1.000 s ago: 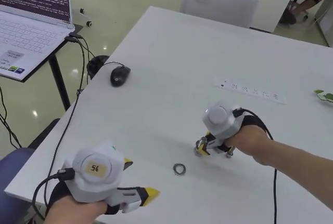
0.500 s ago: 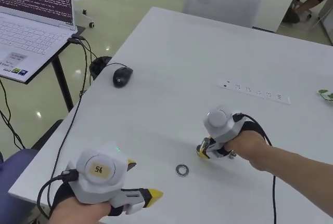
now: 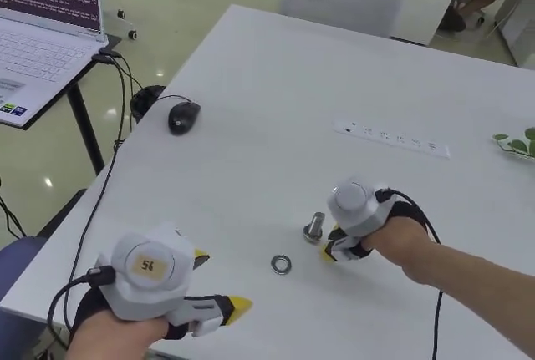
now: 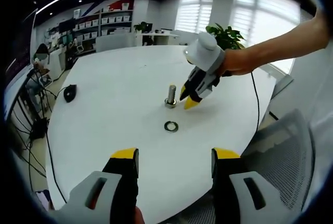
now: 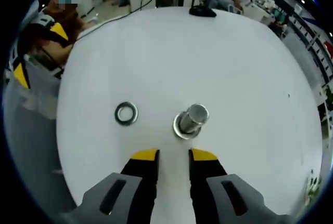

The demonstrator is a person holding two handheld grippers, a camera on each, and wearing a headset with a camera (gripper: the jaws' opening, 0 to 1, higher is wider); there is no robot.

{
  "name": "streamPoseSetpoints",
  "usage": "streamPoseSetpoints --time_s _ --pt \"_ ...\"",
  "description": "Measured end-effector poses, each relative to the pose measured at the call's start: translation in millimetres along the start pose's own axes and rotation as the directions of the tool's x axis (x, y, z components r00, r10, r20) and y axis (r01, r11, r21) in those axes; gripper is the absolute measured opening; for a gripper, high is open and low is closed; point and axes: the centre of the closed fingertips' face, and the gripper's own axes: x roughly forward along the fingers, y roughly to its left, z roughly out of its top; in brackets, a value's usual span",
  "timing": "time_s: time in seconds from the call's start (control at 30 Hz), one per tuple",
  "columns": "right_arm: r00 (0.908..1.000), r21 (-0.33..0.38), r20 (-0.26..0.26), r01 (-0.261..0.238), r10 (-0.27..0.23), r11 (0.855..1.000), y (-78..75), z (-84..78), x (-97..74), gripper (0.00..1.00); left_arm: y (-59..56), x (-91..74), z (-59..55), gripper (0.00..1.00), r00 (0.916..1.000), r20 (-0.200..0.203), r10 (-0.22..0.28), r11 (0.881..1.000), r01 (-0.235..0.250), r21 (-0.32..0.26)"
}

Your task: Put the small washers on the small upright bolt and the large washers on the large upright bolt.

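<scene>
The bolt [image 3: 314,226] stood upright on the white surface [image 3: 276,101], with a washer [image 3: 282,264] flat near it. The right hand-held gripper [image 5: 174,155] was just beside the bolt, jaws a little apart, empty. The left hand-held gripper [image 4: 169,154] was wide open, empty.

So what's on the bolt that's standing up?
The bolt has a bare top. A wider metal ring sits round its foot: a washer or its own head, I cannot tell. One washer lies flat beside it, apart.
</scene>
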Motion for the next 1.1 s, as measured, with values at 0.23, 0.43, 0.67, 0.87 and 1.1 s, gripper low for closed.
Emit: streamPoseSetpoints --time_s 0.23,0.43,0.67,0.87,1.1 --pt "0.9999 -0.04 -0.01 -0.015 0.014 0.999 23.4 -8.1 0.0 0.23 -2.5 1.2 0.1 0.56 1.0 0.002 -0.007 1.0 0.007 0.007" --pt "0.9987 -0.064 0.019 -0.047 0.048 0.997 43.7 -6.8 3.0 0.23 -2.3 0.2 -0.9 0.56 1.0 0.003 -0.007 1.0 0.007 0.006" --pt "0.9964 -0.076 0.041 -0.071 0.075 0.995 57.9 0.3 7.0 0.24 -2.9 0.3 -0.8 0.55 1.0 0.002 -0.006 1.0 0.006 0.007" --pt "0.9944 -0.105 0.045 -0.09 0.095 0.99 62.5 12.0 10.9 0.24 -3.4 1.2 -0.1 0.55 1.0 0.005 -0.008 1.0 0.008 0.005" --pt "0.9894 -0.203 0.027 -0.134 0.142 0.97 65.5 29.0 18.6 0.26 -4.6 -0.1 1.8 0.55 0.9999 0.006 -0.008 1.0 0.008 0.011"
